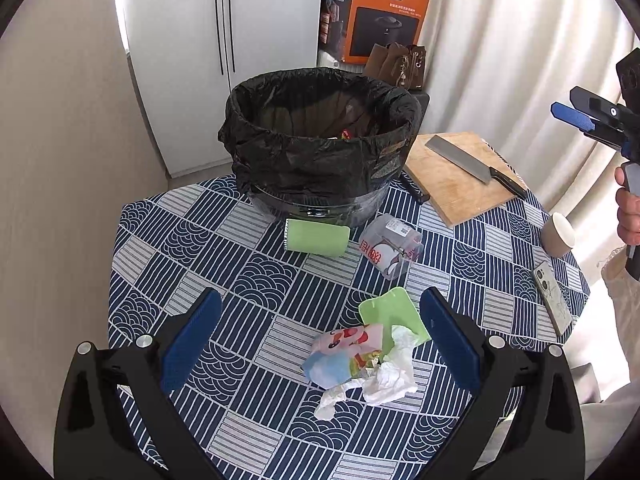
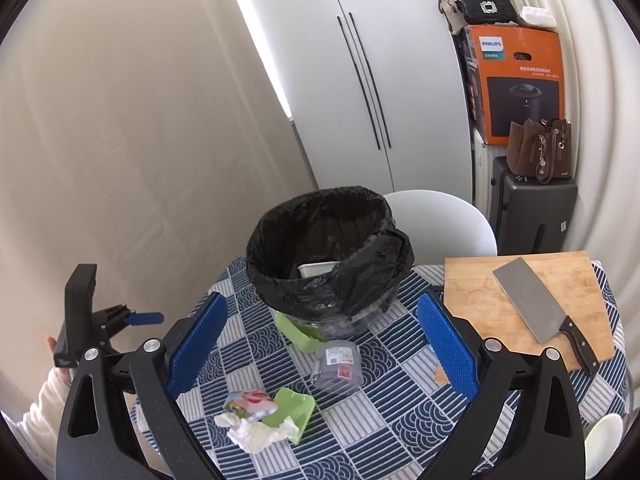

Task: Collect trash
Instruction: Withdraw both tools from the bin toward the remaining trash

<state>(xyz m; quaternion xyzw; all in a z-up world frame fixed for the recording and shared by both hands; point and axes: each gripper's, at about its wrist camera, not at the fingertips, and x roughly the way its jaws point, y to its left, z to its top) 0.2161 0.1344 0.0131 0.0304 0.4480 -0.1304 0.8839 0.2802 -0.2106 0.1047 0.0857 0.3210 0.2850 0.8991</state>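
A bin lined with a black bag point(image 1: 320, 140) point(image 2: 328, 248) stands at the table's far side. Trash lies on the patterned cloth: a crumpled white tissue point(image 1: 384, 380) point(image 2: 256, 432), a colourful wrapper point(image 1: 344, 352) point(image 2: 250, 402), a green tray point(image 1: 394, 312) point(image 2: 296, 404), a green roll point(image 1: 316, 236) by the bin, and a clear plastic cup point(image 1: 390, 246) point(image 2: 336, 366). My left gripper point(image 1: 320, 344) is open, above the wrapper and tissue. My right gripper point(image 2: 322, 344) is open and empty, above the cup; it also shows in the left wrist view point(image 1: 576, 120).
A wooden cutting board point(image 1: 460, 184) point(image 2: 516, 300) with a cleaver point(image 1: 472, 164) point(image 2: 540, 312) lies at the right. A white cup point(image 1: 558, 234) and a phone point(image 1: 554, 296) sit near the right edge. A white chair point(image 2: 440, 220) stands behind the bin.
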